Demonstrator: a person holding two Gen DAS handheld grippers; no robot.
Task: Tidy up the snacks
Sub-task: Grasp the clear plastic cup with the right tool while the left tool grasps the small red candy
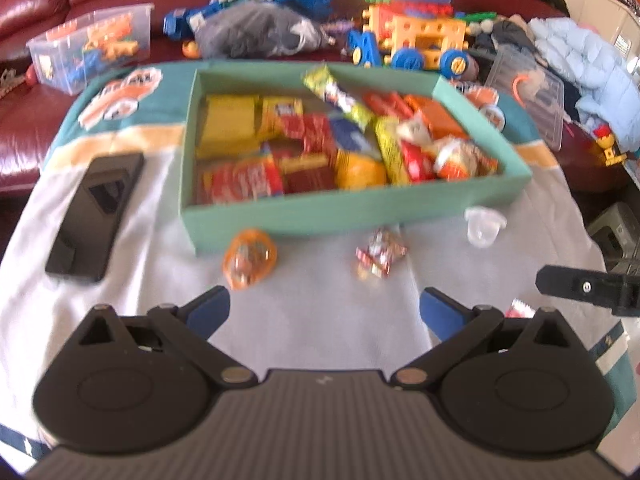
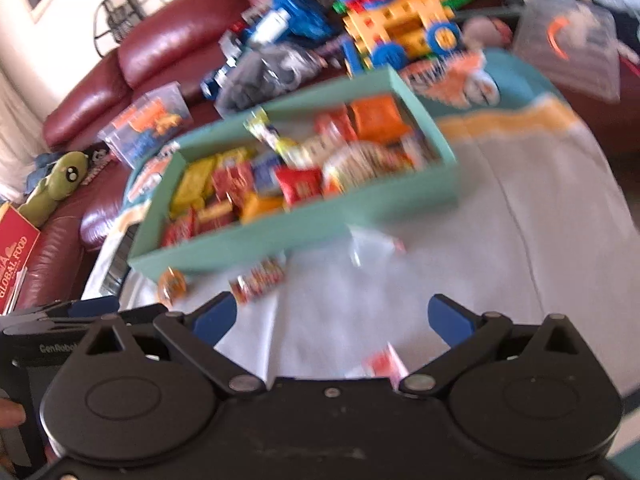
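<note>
– So what's in the box (image 1: 352, 216)?
– Packed with snacks (image 1: 320, 148). 2 wrapped candies (image 1: 250, 258) (image 1: 380, 254) and 1 clear cup (image 1: 484, 226) lie on the cloth (image 1: 320, 280) just beside it.
– Grippers?
– Left gripper (image 1: 324, 306) and right gripper (image 2: 334, 314) both spread apart, holding nothing.

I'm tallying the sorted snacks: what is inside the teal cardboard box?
The teal cardboard box is packed with wrapped snacks: yellow packets, red wrappers, orange packs and a long yellow-green stick. Anything under that top layer is covered.
</note>
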